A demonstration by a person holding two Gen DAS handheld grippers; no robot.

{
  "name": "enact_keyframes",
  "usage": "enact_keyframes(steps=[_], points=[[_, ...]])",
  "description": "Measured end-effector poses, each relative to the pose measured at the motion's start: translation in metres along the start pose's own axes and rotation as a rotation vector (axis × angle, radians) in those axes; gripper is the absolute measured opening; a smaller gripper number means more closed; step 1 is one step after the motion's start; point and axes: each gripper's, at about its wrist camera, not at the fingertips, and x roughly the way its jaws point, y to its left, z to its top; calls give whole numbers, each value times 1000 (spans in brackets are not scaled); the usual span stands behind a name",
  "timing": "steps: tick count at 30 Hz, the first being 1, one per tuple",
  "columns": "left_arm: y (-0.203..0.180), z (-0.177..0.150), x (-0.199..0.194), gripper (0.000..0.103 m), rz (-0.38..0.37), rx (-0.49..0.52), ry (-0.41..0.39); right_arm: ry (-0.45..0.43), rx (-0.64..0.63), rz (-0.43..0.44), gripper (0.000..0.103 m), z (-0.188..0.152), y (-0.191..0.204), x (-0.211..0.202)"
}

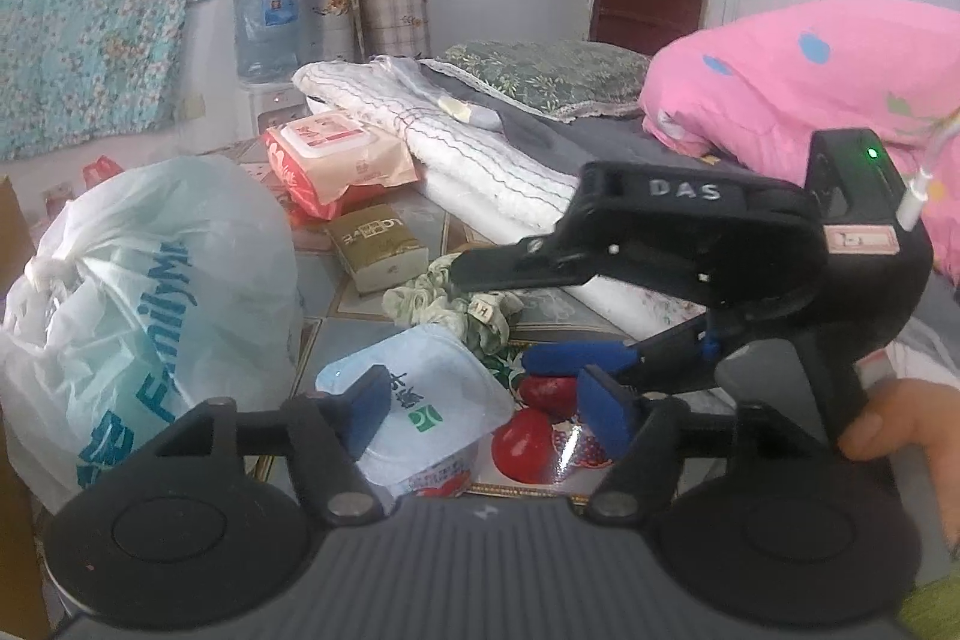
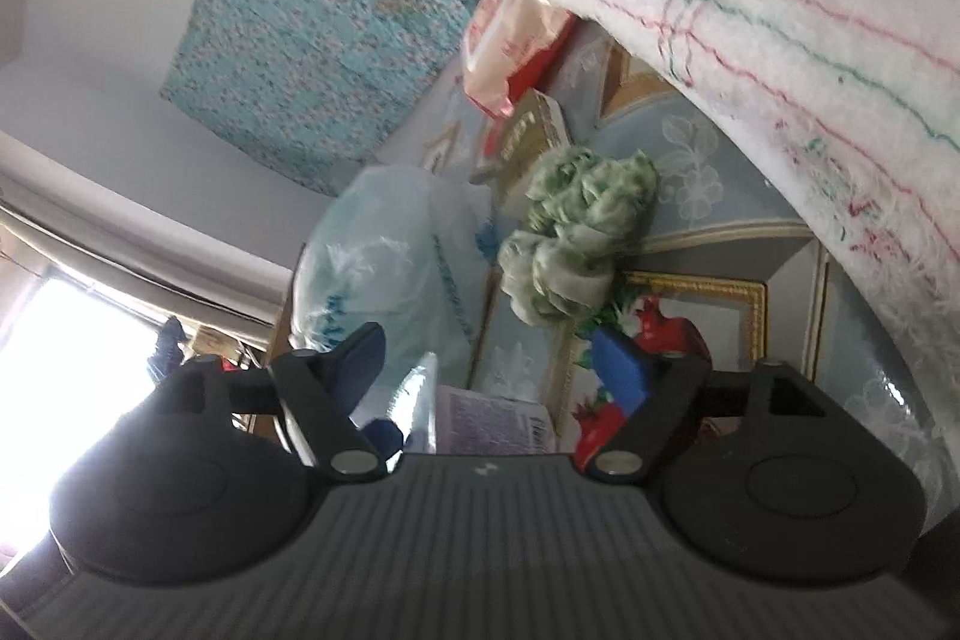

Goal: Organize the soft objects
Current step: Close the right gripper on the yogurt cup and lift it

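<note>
A pale blue tissue pack (image 1: 420, 400) lies on the patterned tabletop (image 1: 360, 298) between the fingers of my left gripper (image 1: 486, 412). That gripper is open, and its right pad (image 1: 606, 415) stands clear of the pack. A crumpled green floral cloth (image 1: 438, 301) lies just beyond. My right gripper (image 1: 492, 319) comes in from the right, open, with its upper finger over the cloth. In the right wrist view the right gripper (image 2: 489, 367) is open and holds nothing, and the green cloth (image 2: 570, 232) lies ahead of it.
A tied white plastic bag (image 1: 150, 310) fills the left. Behind are a red wet-wipe pack (image 1: 330, 154) and a gold tissue box (image 1: 378, 244). A folded white blanket (image 1: 480, 154), a green pillow (image 1: 540, 76) and a pink quilt (image 1: 810, 70) lie to the right. A hand (image 1: 900, 418) holds the right gripper.
</note>
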Motion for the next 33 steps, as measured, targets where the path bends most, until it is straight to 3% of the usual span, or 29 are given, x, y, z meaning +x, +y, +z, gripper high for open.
enact_keyframes(steps=[12,33], points=[[19,-6,-16,89,47,-69,-18,-5,-29,30,82,0,14,9],[24,-18,-7,91,32,-100,70,-2,-37,28,84,-3,11,10]])
